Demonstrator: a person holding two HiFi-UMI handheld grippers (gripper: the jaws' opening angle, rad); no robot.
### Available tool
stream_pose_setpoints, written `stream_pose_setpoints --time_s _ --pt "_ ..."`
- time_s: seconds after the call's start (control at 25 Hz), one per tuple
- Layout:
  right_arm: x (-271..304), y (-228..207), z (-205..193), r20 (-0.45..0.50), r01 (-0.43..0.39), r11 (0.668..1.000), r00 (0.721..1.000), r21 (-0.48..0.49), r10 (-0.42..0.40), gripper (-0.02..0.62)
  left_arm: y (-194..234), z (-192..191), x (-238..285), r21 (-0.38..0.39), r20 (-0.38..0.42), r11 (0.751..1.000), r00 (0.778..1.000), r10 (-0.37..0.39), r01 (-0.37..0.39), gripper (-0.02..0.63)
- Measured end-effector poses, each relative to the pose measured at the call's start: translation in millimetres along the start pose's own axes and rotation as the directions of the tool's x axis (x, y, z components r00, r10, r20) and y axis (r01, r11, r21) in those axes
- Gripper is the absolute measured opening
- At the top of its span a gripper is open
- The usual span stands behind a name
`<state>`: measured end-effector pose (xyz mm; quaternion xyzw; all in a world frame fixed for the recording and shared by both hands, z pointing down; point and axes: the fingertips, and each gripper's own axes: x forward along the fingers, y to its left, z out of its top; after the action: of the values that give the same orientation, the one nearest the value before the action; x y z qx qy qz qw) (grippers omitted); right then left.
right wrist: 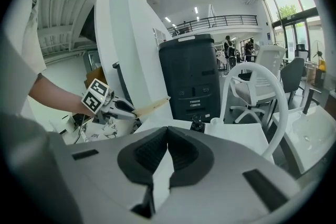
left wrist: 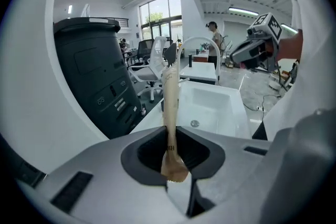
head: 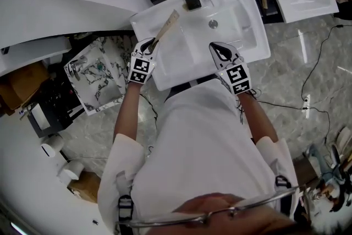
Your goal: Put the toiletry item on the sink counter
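Your left gripper (left wrist: 173, 165) has its jaws clamped on the beige tube (left wrist: 170, 107), which sticks out over the white sink's (head: 253, 8) left rim. Your right gripper (right wrist: 167, 134) hovers over the basin, jaws together on nothing.

- The slim beige tube (left wrist: 169, 107), clamped between the left gripper's (left wrist: 176, 162) pads, carries a short line of dark print just above them. It looks like "IH", but it is too small to read with certainty.
- The white cube (head: 139, 70) on the left gripper and the matching cube (head: 238, 78) on the right gripper (head: 221, 52) bear black-and-white square patterns, not letters or numbers.
- The tall dark grey machine (left wrist: 94, 76) on the far left has pale marks beside its panel buttons, too small to read.
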<state>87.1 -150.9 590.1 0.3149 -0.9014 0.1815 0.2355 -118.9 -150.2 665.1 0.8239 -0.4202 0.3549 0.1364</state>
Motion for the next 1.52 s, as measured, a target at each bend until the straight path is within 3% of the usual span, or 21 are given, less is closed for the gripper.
stream_pose_setpoints --time_s 0.36,0.52,0.68,1.04,1.36,1.52 --pt "15.0 -15.8 2.6 -0.006 -0.019 1.0 1.0 0.004 0.019 0.006 26.0 -36.3 59.6 0.171 -0.151 0.985 0.988 0.006 0.02 0.057" --pt "19.6 -16.9 -1.1 -0.013 -0.025 0.999 1.0 0.027 0.025 0.006 43.9 -51.5 82.3 0.202 -0.212 0.979 0.977 0.024 0.02 0.057" --pt "27.5 -18.1 -6.9 -0.025 -0.043 0.998 0.999 0.052 0.044 0.006 56.9 -63.2 106.0 0.24 -0.278 0.97 0.96 0.036 0.033 0.057" --pt "35.5 -24.1 -26.0 -0.06 -0.068 0.993 0.995 0.097 0.074 0.006 76.0 -82.8 149.1 0.373 -0.399 0.923 0.914 0.072 0.09 0.057" --pt "34.8 -35.8 -39.8 -0.068 -0.07 0.984 0.994 0.162 0.082 0.006 91.8 -93.9 168.2 0.382 -0.45 0.923 0.883 0.134 0.055 0.058" --pt "34.0 -37.6 -42.4 -0.067 -0.079 0.979 0.993 0.187 0.092 0.006 97.3 -96.7 169.1 0.311 -0.467 0.95 0.873 0.14 0.014 0.071"
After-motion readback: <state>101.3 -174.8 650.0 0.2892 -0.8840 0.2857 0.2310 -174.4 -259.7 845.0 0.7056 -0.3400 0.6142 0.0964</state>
